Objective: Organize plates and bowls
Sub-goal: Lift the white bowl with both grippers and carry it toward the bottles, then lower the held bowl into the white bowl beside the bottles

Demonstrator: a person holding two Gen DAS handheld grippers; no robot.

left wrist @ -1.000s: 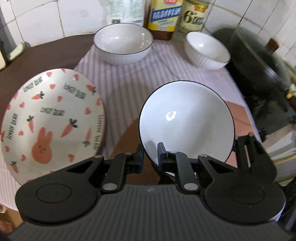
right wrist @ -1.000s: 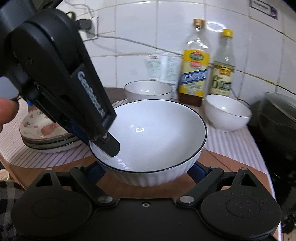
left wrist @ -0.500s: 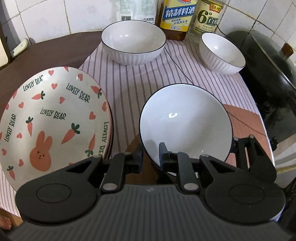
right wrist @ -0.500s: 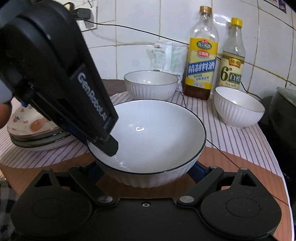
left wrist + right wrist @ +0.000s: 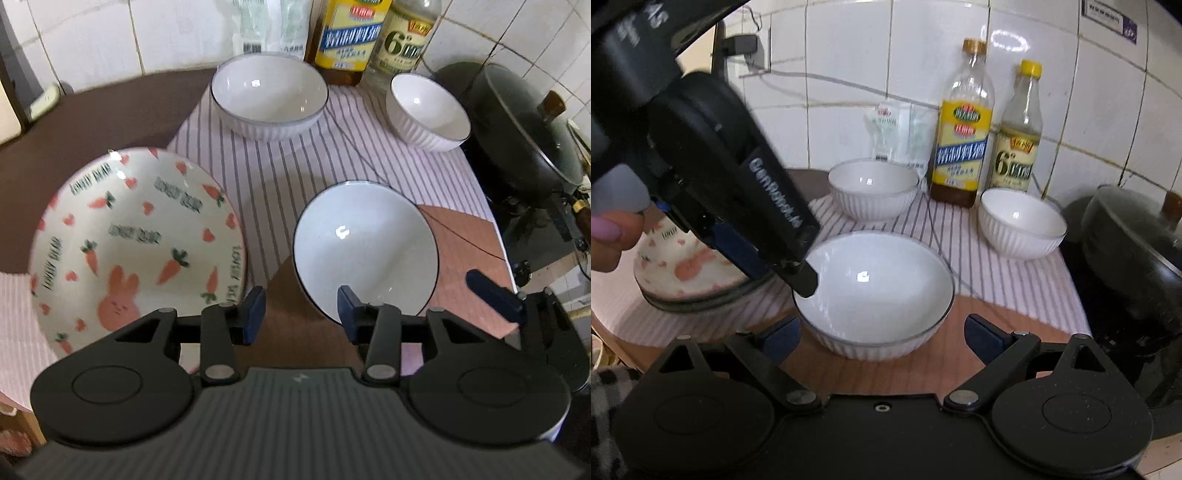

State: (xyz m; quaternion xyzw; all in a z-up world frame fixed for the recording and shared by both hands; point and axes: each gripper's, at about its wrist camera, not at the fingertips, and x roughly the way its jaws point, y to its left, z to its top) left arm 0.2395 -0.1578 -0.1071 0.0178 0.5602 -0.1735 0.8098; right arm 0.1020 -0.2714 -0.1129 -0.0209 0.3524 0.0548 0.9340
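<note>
L gripper (image 5: pixel 301 310) jaws opening over near bowl (image 5: pixel 365 254) rim, mid-frame, prob. not touching; R gripper (image 5: pixel 882 334) wide open, holding nothing.

left gripper (image 5: pixel 301 314) points steeply down, jaws opening up with nothing pressed between them, a fingertip (image 5: pixel 607 236) showing behind it. right gripper (image 5: pixel 882 334) sits lower, jaws spread wide, gripping nothing

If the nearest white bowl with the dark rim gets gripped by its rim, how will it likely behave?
The white ribbed dark-rimmed bowl looks like glazed ceramic: probably rigid, fairly heavy, breakable. Its glossy highlight suggests a slippery rim. Its wide flare over a narrower base may tip under an off-centre push.
</note>
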